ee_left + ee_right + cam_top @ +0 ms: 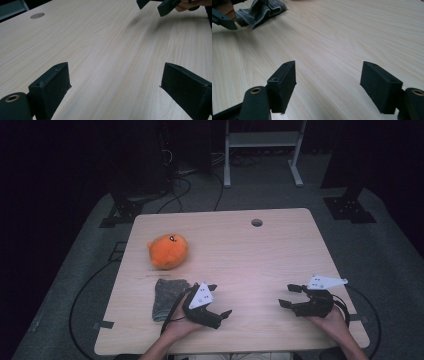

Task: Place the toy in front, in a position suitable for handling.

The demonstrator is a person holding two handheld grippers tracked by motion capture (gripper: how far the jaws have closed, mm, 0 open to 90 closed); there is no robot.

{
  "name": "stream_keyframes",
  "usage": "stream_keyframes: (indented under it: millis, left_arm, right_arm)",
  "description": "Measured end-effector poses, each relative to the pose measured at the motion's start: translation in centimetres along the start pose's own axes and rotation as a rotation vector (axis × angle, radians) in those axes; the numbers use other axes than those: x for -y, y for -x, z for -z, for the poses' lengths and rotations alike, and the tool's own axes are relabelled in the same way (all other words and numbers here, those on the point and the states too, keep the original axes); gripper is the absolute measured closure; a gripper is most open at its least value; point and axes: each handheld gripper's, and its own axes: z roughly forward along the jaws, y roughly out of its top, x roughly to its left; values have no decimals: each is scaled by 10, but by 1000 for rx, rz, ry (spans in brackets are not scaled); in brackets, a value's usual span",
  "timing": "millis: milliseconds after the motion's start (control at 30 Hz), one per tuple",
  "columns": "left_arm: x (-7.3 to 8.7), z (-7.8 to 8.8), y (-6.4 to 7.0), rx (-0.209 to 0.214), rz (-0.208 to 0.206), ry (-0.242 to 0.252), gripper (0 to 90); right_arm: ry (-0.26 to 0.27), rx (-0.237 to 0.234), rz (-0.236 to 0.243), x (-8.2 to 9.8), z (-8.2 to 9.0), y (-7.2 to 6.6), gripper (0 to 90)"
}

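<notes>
We are holding our left gripper point(219, 301) spread over bare pale wooden table point(250, 255) — a folded grey cloth point(168, 298) lying just beside it, a round orange plush toy point(168, 251) beyond; right gripper point(289, 296) spread, well apart.

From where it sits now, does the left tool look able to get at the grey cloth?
Probably yes. The left tool is open and holds nothing, and the grey cloth lies right beside that hand on the table, with nothing between them. The tool points away from the cloth, so it would need turning.
</notes>
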Motion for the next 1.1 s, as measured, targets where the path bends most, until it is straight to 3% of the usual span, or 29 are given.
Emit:
stream_keyframes:
  millis: [167,367,567,867,1100]
  left_arm:
    - [-2,2,-2,3,13,18,77]
    - [-9,7,-3,-13,-14,26,70]
    - [-13,21,-13,-39,-3,53,66]
    - [-9,58,-40,-137,1,82,62]
    - [13,89,-61,-210,31,65,62]
  right_arm:
    - [-4,-2,-2,1,0,1,273]
    - [-4,-1,-4,1,1,1,271]
    - [-3,5,-5,1,1,1,271]
    - [14,6,-20,2,2,0,271]
    - [18,6,-21,1,2,0,271]
